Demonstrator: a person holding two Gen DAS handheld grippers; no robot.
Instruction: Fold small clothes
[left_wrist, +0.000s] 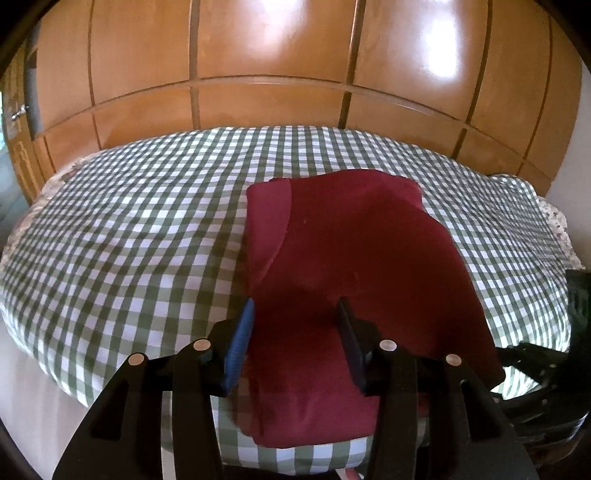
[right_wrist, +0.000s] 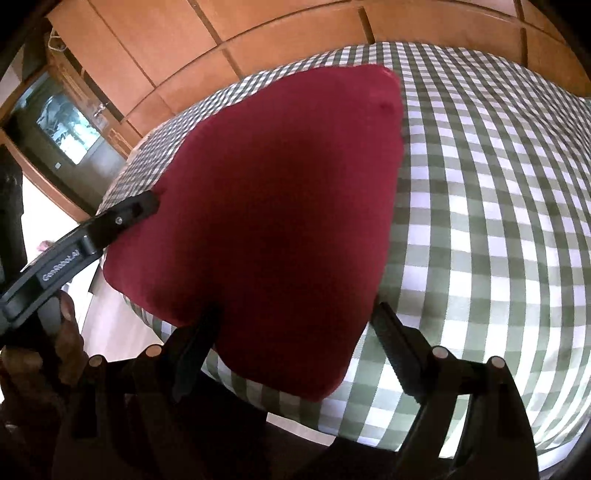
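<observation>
Red garment (left_wrist: 354, 258) lies folded on a green-and-white checked cloth (left_wrist: 147, 229), toward the near edge of the surface the cloth covers; whether that is a table or a bed, cannot tell. Left wrist view: one layer of the garment is turned over the rest, leaving a narrower strip exposed along its left side, and the near end hangs slightly over the edge. Left gripper (left_wrist: 297, 325) sits low over the near part of the garment, fingers spread wide, a blue pad on the left finger (left_wrist: 242, 339), nothing pinched between them. Right wrist view: the garment (right_wrist: 280, 206) reads as a smooth, roughly four-sided shape with rounded corners. Right gripper (right_wrist: 295, 332) also has its fingers spread apart, either side of the garment's near corner, holding nothing. Left gripper (right_wrist: 144, 206) enters from the left in this view, its tip at the garment's left edge. Wooden panelled cabinets (left_wrist: 280, 62) stand behind the cloth. A dark doorway or window (right_wrist: 62, 125) shows at far left.
</observation>
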